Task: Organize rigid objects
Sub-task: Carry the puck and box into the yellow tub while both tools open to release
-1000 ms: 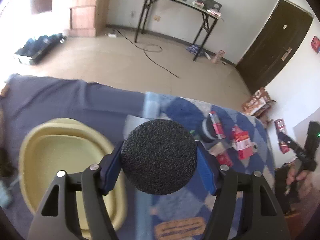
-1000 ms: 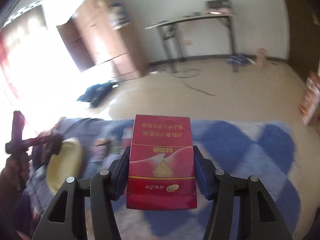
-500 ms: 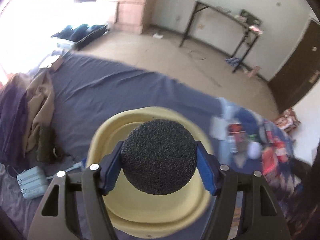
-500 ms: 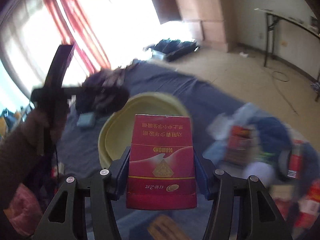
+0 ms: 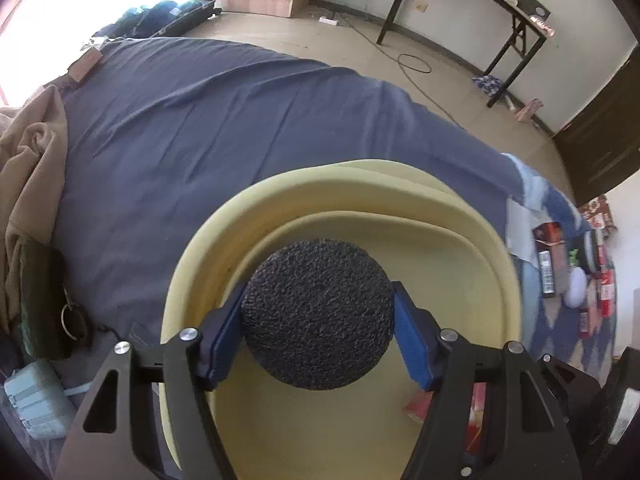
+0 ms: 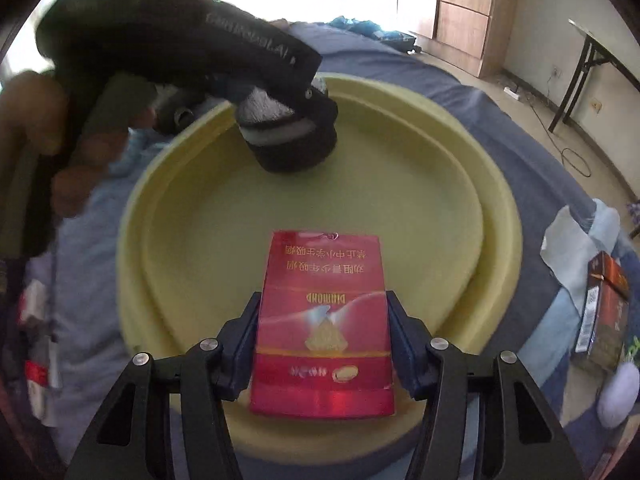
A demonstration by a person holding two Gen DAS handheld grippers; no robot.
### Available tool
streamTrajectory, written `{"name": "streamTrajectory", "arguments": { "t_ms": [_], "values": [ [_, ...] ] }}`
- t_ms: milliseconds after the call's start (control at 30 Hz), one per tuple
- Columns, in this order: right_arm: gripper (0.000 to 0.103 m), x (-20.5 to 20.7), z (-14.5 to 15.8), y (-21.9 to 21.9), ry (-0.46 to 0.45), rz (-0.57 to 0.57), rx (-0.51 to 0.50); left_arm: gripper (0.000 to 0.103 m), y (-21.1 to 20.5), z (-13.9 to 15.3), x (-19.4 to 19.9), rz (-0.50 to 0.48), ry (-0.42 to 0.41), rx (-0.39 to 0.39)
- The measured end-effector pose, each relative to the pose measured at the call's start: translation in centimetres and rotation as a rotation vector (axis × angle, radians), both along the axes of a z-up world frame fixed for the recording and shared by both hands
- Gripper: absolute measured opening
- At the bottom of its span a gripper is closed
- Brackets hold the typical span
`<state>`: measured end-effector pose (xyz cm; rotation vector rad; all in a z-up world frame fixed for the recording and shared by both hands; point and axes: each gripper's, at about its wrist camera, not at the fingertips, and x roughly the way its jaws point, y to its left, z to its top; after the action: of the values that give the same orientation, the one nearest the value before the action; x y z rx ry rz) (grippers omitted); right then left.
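**Both grippers hold objects over a yellow basin**

Left wrist view: the left gripper (image 5: 318, 320) clamps a round black foam ball (image 5: 318, 314) between its blue pads (image 5: 222, 346). The ball hangs above the yellow basin (image 5: 280, 196), which sits on a dark blue sheet (image 5: 192, 108) spread over a bed. At the near right, a sliver of the red pack (image 5: 476, 408) shows behind the right finger. Farther right, small boxes (image 5: 548, 256) lie scattered on a blue checked cloth. A tan garment (image 5: 32, 160) lies bunched at the left edge.

Right wrist view: the right gripper (image 6: 322, 344) grips a red pack (image 6: 322, 328) by its sides, pads tight against it, printed face up. The pack is held over the near part of the basin (image 6: 500, 216). At the far left, a hand (image 6: 52, 128) holds the left gripper (image 6: 296, 120), with the ball (image 6: 292, 148) low over the basin's far side. A dark box (image 6: 604, 308) lies to the right on the cloth.
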<state>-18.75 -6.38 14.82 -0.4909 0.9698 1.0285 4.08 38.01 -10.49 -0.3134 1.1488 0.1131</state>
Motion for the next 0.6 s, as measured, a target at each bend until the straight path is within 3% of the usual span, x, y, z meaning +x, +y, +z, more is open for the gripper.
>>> {"name": "streamTrajectory", "arguments": {
  "t_ms": [100, 233, 300, 333, 367, 400, 500, 600],
  "values": [
    [0.056, -0.2, -0.9, 2.3, -0.066, 0.013, -0.028, 0.07, 0.3, -0.6, 0.1, 0.0, -0.014, -0.01],
    [0.059, -0.6, -1.9, 3.5, -0.075, 0.048, -0.046, 0.075, 0.0, -1.2, 0.0, 0.013, -0.021, -0.012],
    [0.08, -0.8, -1.7, 3.6, -0.058, 0.067, -0.009, 0.079, -0.3, -0.1, -0.5, 0.029, -0.063, -0.015],
    [0.085, -0.5, -1.2, 3.5, -0.034, 0.069, 0.04, 0.084, -0.4, 0.9, -1.0, 0.041, -0.099, -0.023],
    [0.095, -0.6, -0.3, 2.4, -0.016, 0.056, 0.095, 0.098, -0.5, 1.8, -1.4, 0.045, -0.131, -0.028],
    [0.103, -0.3, 0.4, 1.4, -0.004, 0.039, 0.128, 0.103, -0.9, 3.2, -2.0, 0.043, -0.177, -0.029],
    [0.103, 1.0, 3.3, -3.8, 0.049, -0.052, 0.22, 0.103, -3.1, 6.2, -1.9, -0.001, -0.209, -0.036],
    [0.103, 3.8, 5.8, -11.1, 0.029, -0.185, 0.264, 0.103, -7.3, 8.7, -0.7, -0.055, -0.201, -0.044]
  ]
}}
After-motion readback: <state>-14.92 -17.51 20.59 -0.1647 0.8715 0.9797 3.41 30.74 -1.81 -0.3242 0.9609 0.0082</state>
